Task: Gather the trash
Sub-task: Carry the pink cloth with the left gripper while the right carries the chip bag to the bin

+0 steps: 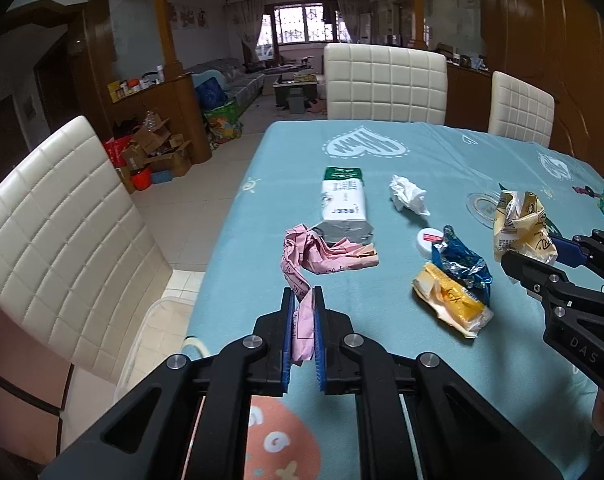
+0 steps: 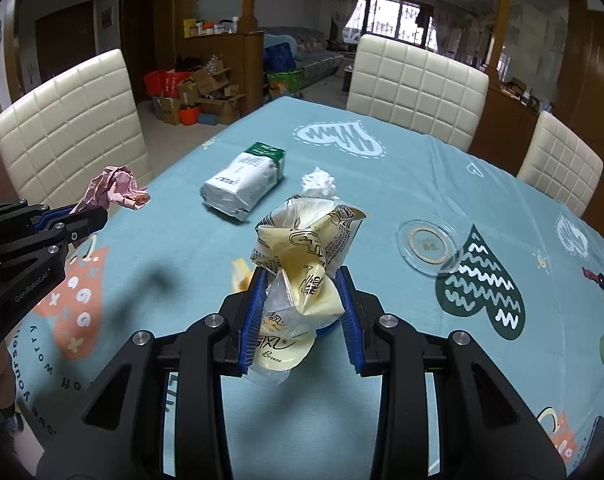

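Observation:
My left gripper (image 1: 303,294) is shut on a crumpled pink paper strip (image 1: 317,254), held above the blue tablecloth (image 1: 381,360); it also shows in the right wrist view (image 2: 114,190). My right gripper (image 2: 302,276) is shut on a crumpled cream plastic wrapper (image 2: 305,256), also seen in the left wrist view (image 1: 519,226). On the table lie a white-green tissue pack (image 1: 343,202), a white tissue wad (image 1: 407,196), a blue foil wrapper (image 1: 459,262), a yellow wrapper (image 1: 451,300) and a white cap (image 1: 427,240).
A clear plastic lid (image 2: 427,246) lies right of centre. White padded chairs stand at the left (image 1: 54,232) and far side (image 1: 383,82). A clear bin (image 1: 150,332) sits on the floor by the table's left edge. Cardboard boxes (image 1: 154,152) pile beyond.

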Action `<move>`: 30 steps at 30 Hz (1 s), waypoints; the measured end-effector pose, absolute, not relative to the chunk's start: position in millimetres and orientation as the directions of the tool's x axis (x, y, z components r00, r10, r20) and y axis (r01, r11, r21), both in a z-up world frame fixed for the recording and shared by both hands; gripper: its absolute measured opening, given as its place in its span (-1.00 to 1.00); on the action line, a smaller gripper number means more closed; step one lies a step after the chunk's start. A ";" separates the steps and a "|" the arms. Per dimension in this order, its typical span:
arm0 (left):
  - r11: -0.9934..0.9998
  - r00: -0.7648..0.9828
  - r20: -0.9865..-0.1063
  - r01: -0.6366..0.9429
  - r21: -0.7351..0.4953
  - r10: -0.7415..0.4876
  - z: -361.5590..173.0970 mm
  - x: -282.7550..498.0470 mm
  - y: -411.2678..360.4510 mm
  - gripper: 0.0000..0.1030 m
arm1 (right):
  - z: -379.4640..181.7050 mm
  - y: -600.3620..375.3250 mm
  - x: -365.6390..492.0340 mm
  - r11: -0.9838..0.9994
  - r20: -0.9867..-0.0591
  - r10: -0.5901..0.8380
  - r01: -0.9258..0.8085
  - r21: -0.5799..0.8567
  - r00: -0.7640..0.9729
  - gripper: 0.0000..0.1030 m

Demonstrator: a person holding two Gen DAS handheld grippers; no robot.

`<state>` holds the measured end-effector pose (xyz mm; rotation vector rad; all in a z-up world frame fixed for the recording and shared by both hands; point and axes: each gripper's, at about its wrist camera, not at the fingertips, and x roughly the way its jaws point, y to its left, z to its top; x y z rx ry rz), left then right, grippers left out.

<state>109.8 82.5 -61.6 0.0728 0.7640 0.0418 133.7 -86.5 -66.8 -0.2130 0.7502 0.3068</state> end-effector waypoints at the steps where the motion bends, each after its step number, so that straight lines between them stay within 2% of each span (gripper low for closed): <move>1: 0.997 0.722 -0.689 -0.018 0.078 0.067 -61.7 108.4 85.2 -0.82 | -67.0 -83.1 132.4 0.932 -0.696 0.199 -0.354 -0.083 0.689 -0.29; 30: 0.966 0.691 -0.687 -0.248 0.068 0.225 -76.6 81.0 193.7 -0.82 | -71.2 55.0 137.5 0.823 -0.710 0.352 -0.563 -0.076 0.610 -0.28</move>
